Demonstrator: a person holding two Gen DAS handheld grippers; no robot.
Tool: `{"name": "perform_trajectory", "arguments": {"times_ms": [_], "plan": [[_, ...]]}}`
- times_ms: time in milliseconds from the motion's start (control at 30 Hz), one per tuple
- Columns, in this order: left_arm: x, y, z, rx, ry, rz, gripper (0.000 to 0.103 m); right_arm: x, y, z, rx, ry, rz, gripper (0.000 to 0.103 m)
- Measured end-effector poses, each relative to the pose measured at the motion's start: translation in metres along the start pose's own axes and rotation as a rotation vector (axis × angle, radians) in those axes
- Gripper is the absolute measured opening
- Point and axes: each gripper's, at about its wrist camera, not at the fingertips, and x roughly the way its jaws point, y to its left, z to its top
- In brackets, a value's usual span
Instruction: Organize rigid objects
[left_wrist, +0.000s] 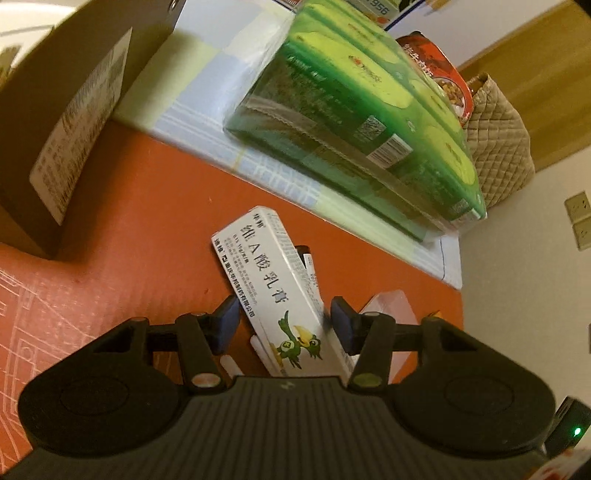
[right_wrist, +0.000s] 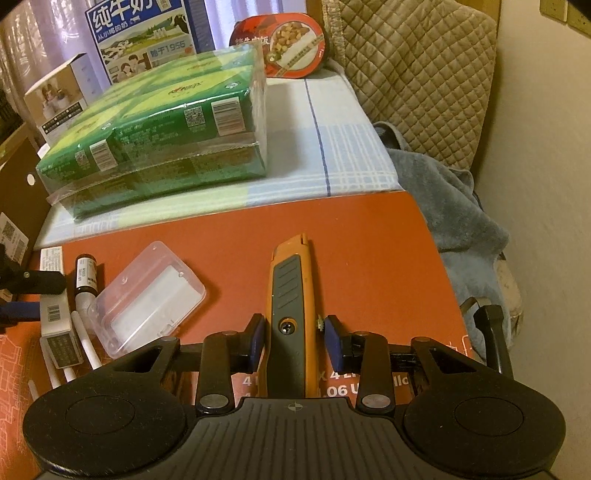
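My left hand-held gripper (left_wrist: 284, 325) straddles a white ointment carton (left_wrist: 275, 284), jaws apart; whether either pad presses on its sides I cannot tell. The carton lies slantwise across a small dark bottle (left_wrist: 303, 254) near the middle of the orange tabletop (left_wrist: 155, 236). My right hand-held gripper (right_wrist: 294, 341) brackets an orange utility knife (right_wrist: 291, 295), jaws partly closed; the near pad seems to touch the handle, while a sliver of gap shows at the other, so I cannot tell whether it is clamped.

Risks, as I judge them: the carton is light, thin card with smooth printed faces; a grip taken on the slant could crush a wall or let it pivot, and it may drag the bottle beneath, which would roll. The knife's handle is hard plastic with a ribbed grey inlay, tapering toward the tip; pads seated on the taper could slide forward. The clear plastic case (right_wrist: 147, 295) between the two is rigid, glossy and rounded at the corners, lying open; a careless sweep could knock it.

Toward the far edge a checked cloth (right_wrist: 332, 147) carries a shrink-wrapped green pack (right_wrist: 166, 129), its film shiny and wrinkled. A matte brown cardboard box (left_wrist: 55, 110) stands at the left edge
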Motion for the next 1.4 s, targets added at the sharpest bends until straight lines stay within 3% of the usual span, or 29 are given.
{"name": "perform_trajectory", "arguments": {"times_ms": [233, 400, 567, 767, 900, 1000, 1400], "plan": [[-0.005, -0.005, 0.004, 0.016, -0.021, -0.017, 0.034, 0.000, -0.001, 0.000, -0.004, 0.003, 0.003, 0.032], [-0.024, -0.011, 0.007, 0.070, -0.064, -0.004, 0.033, 0.000, -0.001, 0.000, -0.006, 0.002, 0.008, 0.032], [-0.052, -0.025, 0.002, 0.264, -0.095, 0.118, 0.033, 0.000, -0.001, 0.000, -0.013, 0.003, 0.014, 0.032], [-0.061, -0.018, -0.025, 0.473, -0.040, 0.296, 0.033, -0.003, 0.000, -0.004, -0.038, 0.009, 0.021, 0.032], [-0.052, -0.001, -0.042, 0.490, 0.009, 0.365, 0.033, -0.007, 0.000, -0.009, -0.047, 0.020, 0.031, 0.032], [-0.046, 0.009, -0.046, 0.455, 0.038, 0.373, 0.033, -0.010, 0.000, -0.014, -0.049, 0.026, 0.041, 0.032], [-0.037, 0.007, -0.047, 0.485, 0.003, 0.416, 0.034, -0.012, 0.001, -0.018, -0.043, 0.012, 0.034, 0.032]]}}
